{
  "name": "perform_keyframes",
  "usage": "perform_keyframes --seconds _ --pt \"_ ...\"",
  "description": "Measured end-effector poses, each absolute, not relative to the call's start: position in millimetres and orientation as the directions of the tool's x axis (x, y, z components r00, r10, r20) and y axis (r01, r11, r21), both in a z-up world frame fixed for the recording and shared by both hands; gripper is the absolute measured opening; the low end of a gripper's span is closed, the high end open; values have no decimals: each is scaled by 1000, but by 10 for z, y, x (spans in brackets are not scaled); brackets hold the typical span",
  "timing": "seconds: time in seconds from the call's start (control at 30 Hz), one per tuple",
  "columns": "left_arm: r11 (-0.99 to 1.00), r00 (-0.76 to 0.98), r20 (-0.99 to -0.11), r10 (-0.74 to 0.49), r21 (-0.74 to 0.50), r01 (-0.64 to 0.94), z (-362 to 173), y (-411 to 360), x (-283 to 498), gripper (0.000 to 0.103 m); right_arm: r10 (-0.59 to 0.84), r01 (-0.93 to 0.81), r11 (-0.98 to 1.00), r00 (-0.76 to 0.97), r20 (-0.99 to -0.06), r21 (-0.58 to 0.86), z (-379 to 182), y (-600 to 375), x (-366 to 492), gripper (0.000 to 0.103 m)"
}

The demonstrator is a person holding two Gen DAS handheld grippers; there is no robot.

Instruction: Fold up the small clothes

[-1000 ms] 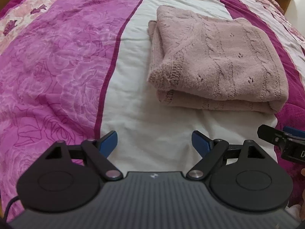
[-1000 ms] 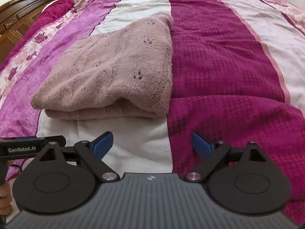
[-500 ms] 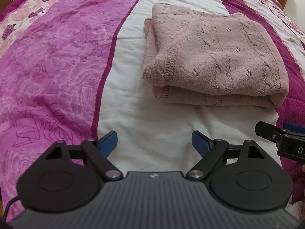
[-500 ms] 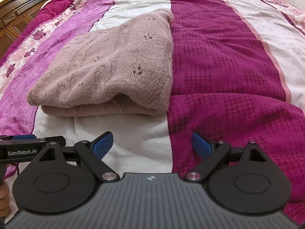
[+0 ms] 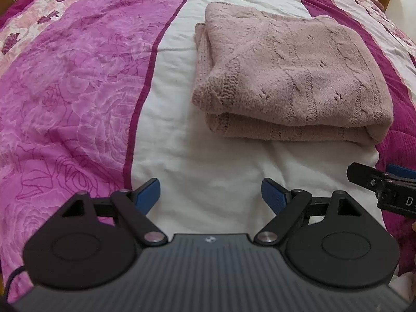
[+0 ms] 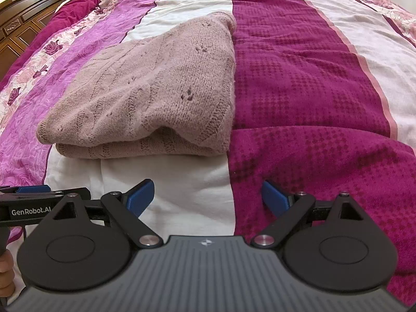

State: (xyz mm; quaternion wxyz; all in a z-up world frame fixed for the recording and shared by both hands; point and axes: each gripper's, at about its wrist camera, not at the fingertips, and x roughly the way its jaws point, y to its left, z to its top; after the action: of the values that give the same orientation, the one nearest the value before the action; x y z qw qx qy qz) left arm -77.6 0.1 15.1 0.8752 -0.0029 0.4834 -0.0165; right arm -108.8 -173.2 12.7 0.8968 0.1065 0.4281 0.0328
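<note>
Left gripper [image 5: 210,192] wide open, nothing held, hovering low over the white stripe of the bed [image 5: 208,161]. Right gripper [image 6: 208,193] also wide open and empty, just beside it over the white/maroon seam. Past both: sweater [image 5: 293,78] folded into a compact two-layer rectangle, lying flat on the white stripe with its right edge touching the maroon stripe. Change over the last second: sweater fills a bit more of each view and sits lower, so both grippers have eased forward toward it; the fold itself hasn't shifted. Read: this item looks done or nearly so, grippers maybe coming in for a last tidy. Headboard [image 6: 28,18] far back left.
</note>
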Motion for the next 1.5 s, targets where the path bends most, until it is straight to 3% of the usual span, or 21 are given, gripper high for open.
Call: perform_keyframes --seconds 1.5 --pt "999 522 -852 -30 -20 26 121 -2 -786 86 150 33 975 631 -761 219 123 -1737 -1090 94"
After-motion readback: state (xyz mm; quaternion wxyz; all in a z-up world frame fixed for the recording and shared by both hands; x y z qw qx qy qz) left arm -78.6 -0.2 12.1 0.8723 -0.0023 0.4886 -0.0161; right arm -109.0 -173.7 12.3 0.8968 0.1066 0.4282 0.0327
